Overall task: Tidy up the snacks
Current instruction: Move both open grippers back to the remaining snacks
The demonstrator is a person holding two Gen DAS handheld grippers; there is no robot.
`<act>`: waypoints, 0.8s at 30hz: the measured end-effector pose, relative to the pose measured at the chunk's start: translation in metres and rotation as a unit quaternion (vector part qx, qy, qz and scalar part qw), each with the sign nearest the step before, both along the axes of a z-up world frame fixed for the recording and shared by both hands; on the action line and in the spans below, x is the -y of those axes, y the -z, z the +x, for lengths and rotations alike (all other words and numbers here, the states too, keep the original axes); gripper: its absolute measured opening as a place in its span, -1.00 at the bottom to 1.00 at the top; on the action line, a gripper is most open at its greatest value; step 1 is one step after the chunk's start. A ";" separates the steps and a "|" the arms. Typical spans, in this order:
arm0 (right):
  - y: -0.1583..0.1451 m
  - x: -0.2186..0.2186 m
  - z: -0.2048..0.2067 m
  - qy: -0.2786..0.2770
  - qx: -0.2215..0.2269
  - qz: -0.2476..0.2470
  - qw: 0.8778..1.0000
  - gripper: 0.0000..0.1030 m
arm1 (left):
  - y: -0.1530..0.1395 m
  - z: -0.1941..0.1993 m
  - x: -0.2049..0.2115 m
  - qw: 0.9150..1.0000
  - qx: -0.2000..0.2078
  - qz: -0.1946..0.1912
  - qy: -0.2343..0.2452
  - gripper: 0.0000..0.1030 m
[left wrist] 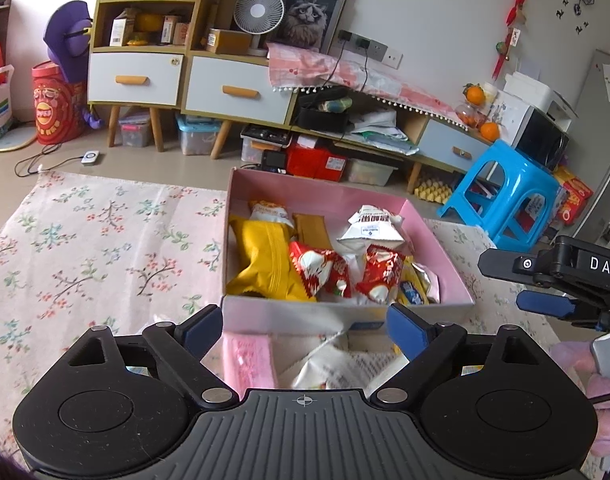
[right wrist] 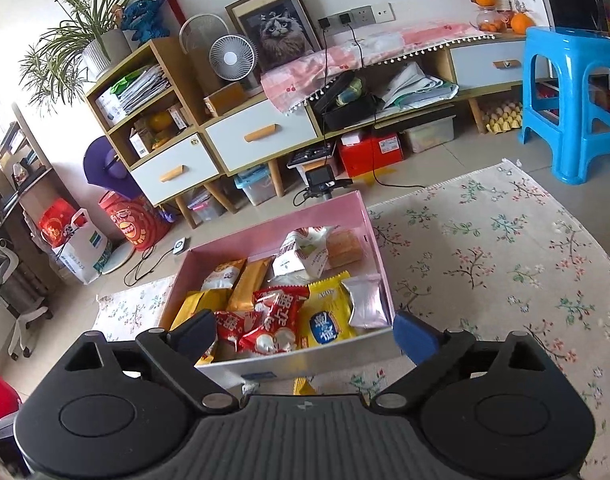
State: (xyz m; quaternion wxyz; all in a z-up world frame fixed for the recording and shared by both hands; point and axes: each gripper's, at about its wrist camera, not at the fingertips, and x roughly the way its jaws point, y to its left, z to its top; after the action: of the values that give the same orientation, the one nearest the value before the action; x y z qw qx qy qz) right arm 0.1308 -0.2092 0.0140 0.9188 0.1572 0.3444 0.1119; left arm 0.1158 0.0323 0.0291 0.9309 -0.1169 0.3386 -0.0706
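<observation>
A pink box (left wrist: pixel 305 188) sits on the floral cloth (left wrist: pixel 85 240), holding several snack packets: a yellow one (left wrist: pixel 265 264), two red ones (left wrist: pixel 317 272), a white one (left wrist: pixel 371 230). My left gripper (left wrist: pixel 305 326) is open just before the box's near wall. Under it, outside the box, lie a pink packet (left wrist: pixel 249 364) and a white packet (left wrist: pixel 329 364). My right gripper (left wrist: pixel 521 284) shows at the right edge. In the right wrist view the right gripper (right wrist: pixel 305 334) is open at the near wall of the box (right wrist: pixel 265 236), empty, over red packets (right wrist: pixel 277 316) and a yellow packet (right wrist: pixel 329 320).
A blue plastic stool (left wrist: pixel 505 196) stands on the floor right of the cloth. Behind the box, a low cabinet with drawers (left wrist: pixel 233 92) runs along the wall, storage bins and cables beneath it. The floral cloth (right wrist: pixel 505 260) stretches right of the box.
</observation>
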 end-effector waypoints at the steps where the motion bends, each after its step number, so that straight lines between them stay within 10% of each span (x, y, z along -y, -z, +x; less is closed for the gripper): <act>1: 0.000 0.000 -0.003 0.001 -0.002 0.000 1.000 0.70 | 0.000 -0.004 -0.002 1.000 0.000 0.000 0.000 0.77; 24: 0.015 -0.031 -0.070 -0.071 0.009 -0.063 0.995 0.78 | 0.021 -0.074 -0.027 1.000 -0.018 0.014 0.017 0.88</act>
State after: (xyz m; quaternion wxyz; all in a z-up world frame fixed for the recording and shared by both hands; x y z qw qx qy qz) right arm 0.0613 -0.1777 -0.0013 0.9197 0.0727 0.3527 0.1562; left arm 0.0422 0.0590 0.0078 0.9250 -0.0990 0.3580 -0.0800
